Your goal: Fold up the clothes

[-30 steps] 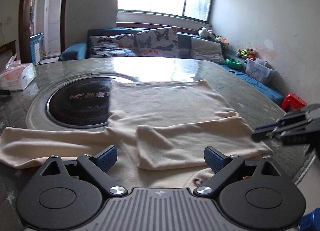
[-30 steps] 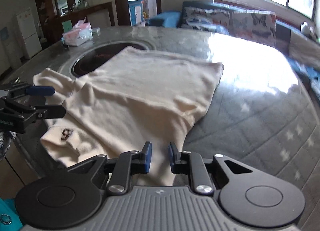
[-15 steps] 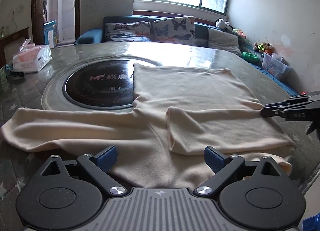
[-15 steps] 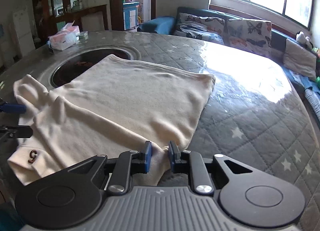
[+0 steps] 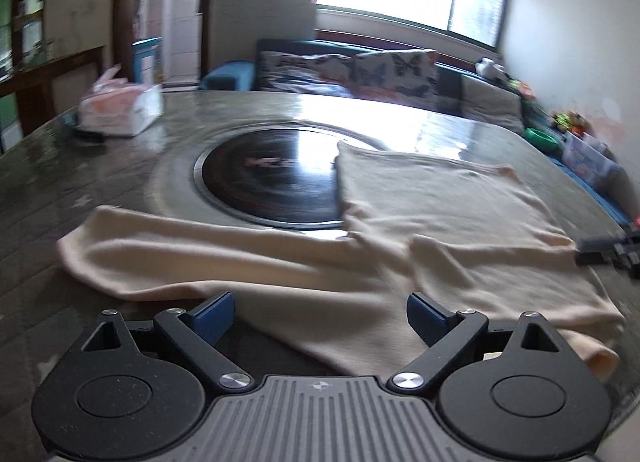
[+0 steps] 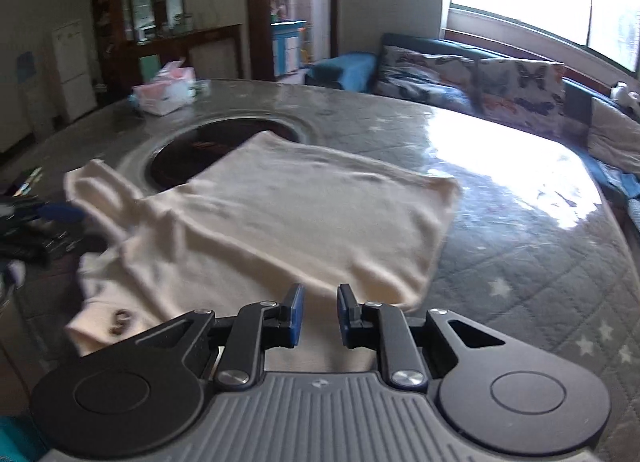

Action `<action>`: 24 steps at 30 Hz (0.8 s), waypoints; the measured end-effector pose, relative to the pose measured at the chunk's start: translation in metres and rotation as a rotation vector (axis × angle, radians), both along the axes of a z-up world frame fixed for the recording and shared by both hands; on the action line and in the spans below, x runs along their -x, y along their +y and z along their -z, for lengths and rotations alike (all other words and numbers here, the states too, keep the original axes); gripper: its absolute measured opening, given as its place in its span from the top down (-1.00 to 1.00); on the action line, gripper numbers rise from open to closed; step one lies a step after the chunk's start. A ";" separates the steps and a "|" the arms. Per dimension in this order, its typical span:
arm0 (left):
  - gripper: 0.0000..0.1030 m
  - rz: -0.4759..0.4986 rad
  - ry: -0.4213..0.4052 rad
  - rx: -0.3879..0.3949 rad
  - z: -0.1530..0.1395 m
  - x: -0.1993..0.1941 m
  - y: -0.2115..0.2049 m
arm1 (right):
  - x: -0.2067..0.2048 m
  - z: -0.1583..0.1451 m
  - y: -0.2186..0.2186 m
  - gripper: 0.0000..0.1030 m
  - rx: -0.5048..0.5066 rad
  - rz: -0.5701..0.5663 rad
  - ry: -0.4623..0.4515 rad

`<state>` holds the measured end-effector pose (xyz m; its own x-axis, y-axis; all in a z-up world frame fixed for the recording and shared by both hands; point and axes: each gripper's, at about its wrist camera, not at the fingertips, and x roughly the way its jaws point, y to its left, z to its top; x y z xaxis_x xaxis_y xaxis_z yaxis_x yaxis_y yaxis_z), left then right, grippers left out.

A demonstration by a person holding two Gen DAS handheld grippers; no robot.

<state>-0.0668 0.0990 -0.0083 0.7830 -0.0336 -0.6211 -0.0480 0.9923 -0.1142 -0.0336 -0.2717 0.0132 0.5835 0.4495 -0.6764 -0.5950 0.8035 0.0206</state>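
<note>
**Sweater flat on table, both tools at near edge**

Sweater spread on table, partly over dark cooktop; cooktop writing blurred, unreadable. Dark mark on collar. Left tool jaws wide apart over hem. Right tool jaws narrowly apart, nothing held. Tissue box at 10 o'clock.

The sweater is plain cream, with a small dark brown mark near its collar end. Under it the desk wears a grey-green quilted cover dotted with pale stars, and its round inset plate is glossy black with faint reddish lettering. Both grippers are black with grey ribbed bodies and blue pads. The tissue pack is pink and white. The sofa is dark blue; its cushions are pale with a butterfly print.
</note>
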 end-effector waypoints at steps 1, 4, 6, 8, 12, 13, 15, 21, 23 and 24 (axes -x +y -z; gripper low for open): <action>-0.81 -0.024 -0.002 0.003 0.000 -0.001 0.006 | 0.002 0.003 0.003 0.68 0.004 -0.011 0.007; -0.80 -0.121 -0.019 -0.001 -0.004 -0.003 0.028 | 0.006 0.012 0.008 0.68 0.012 -0.023 0.034; -0.80 -0.189 -0.030 -0.003 -0.008 -0.004 0.043 | 0.006 0.016 0.009 0.66 0.013 -0.017 0.048; -0.80 -0.275 -0.033 -0.018 -0.009 -0.007 0.061 | 0.006 0.018 0.008 0.66 0.012 -0.014 0.055; -0.80 -0.399 -0.009 -0.010 -0.005 -0.014 0.095 | 0.006 0.018 0.008 0.66 0.015 -0.019 0.056; -0.78 -0.428 -0.001 -0.007 -0.003 -0.016 0.103 | 0.006 0.017 0.008 0.66 0.016 -0.019 0.056; -0.71 -0.486 0.014 -0.001 -0.001 -0.019 0.120 | 0.006 0.017 0.008 0.66 0.016 -0.018 0.056; -0.39 -0.511 0.028 0.026 0.004 -0.027 0.134 | 0.004 0.017 0.010 0.66 0.018 -0.016 0.056; -0.27 -0.508 0.025 0.022 0.004 -0.027 0.132 | 0.004 0.017 0.010 0.66 0.020 -0.015 0.056; -0.09 -0.505 0.023 0.019 0.004 -0.027 0.131 | 0.004 0.017 0.011 0.66 0.020 -0.015 0.055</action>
